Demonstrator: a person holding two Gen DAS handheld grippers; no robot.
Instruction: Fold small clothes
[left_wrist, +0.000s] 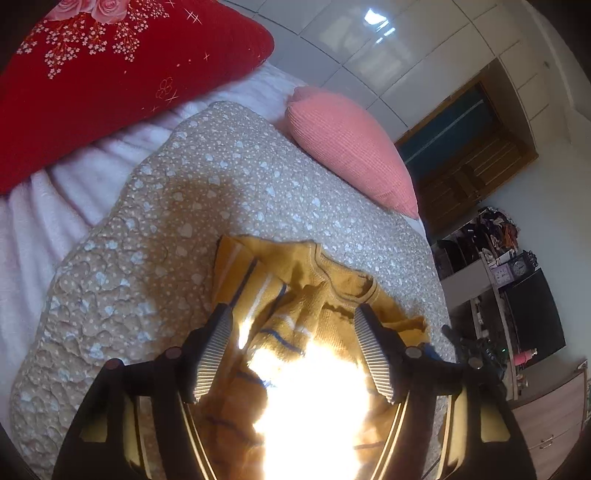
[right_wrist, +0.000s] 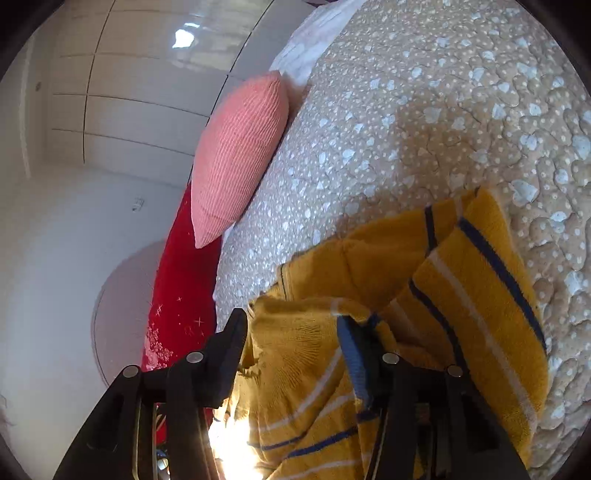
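A small mustard-yellow knit sweater (left_wrist: 295, 295) with blue and white stripes lies crumpled on a beige heart-print quilt (left_wrist: 166, 229). My left gripper (left_wrist: 293, 314) is open above it, fingers wide apart on either side of the bunched cloth near the collar; glare hides the cloth closest to the camera. In the right wrist view the sweater (right_wrist: 461, 277) lies with a striped sleeve folded over. My right gripper (right_wrist: 291, 325) is open, with sweater cloth bunched between its fingers.
A pink ribbed cushion (left_wrist: 351, 147) and a red floral pillow (left_wrist: 110, 74) lie at the head of the bed; both also show in the right wrist view, the cushion (right_wrist: 236, 158) above the pillow (right_wrist: 181, 295). Shelves and a drawer unit (left_wrist: 517, 332) stand beside the bed.
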